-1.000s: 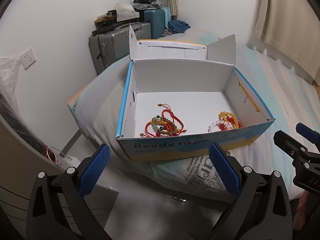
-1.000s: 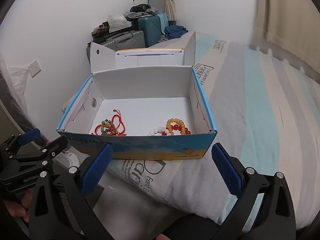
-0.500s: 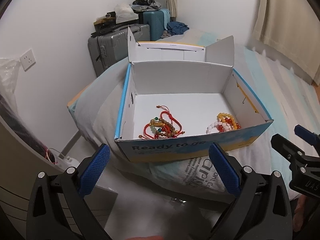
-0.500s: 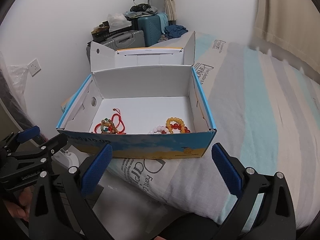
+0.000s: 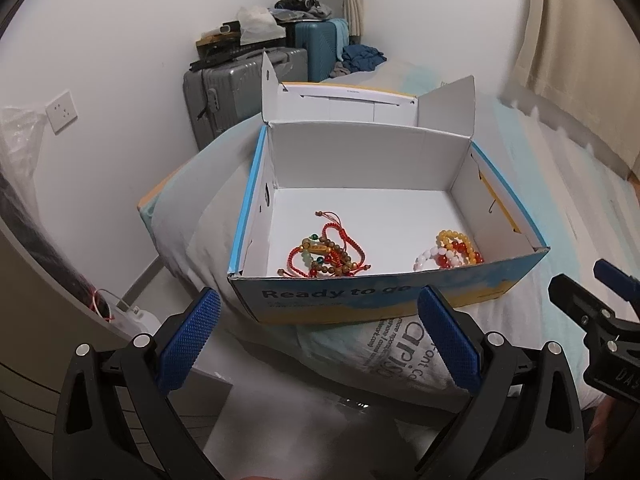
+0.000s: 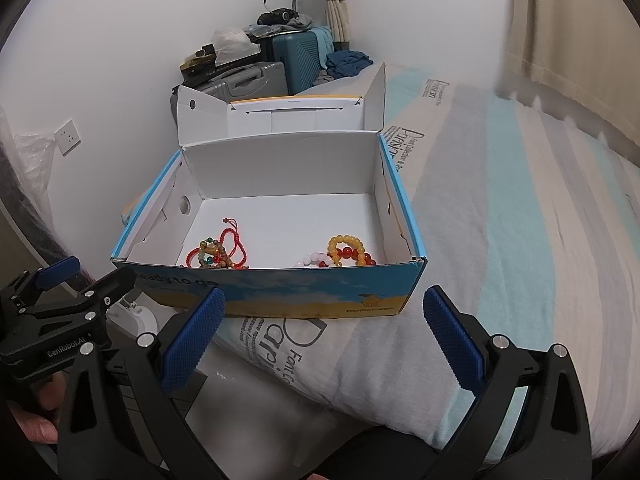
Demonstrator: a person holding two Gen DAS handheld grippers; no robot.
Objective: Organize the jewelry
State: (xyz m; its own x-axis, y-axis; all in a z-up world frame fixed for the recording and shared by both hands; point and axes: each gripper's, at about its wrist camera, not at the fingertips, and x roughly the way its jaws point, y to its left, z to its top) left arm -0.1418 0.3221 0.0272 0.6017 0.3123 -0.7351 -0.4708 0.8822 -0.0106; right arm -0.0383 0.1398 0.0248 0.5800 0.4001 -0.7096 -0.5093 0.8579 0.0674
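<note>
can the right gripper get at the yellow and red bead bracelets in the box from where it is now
Probably yes. The box is open on top with its lid folded back, and the bead bracelets lie uncovered near the front right corner. The right gripper is open and empty, but must rise over the front wall first.

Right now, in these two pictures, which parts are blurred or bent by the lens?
Left wrist view: sharp on the bracelets in the box; the curtain edge smears, walls bow outward. Right wrist view: same fisheye bowing, the curtain is blurred, the bedding stays clear; soft, even light, no glare.
</note>
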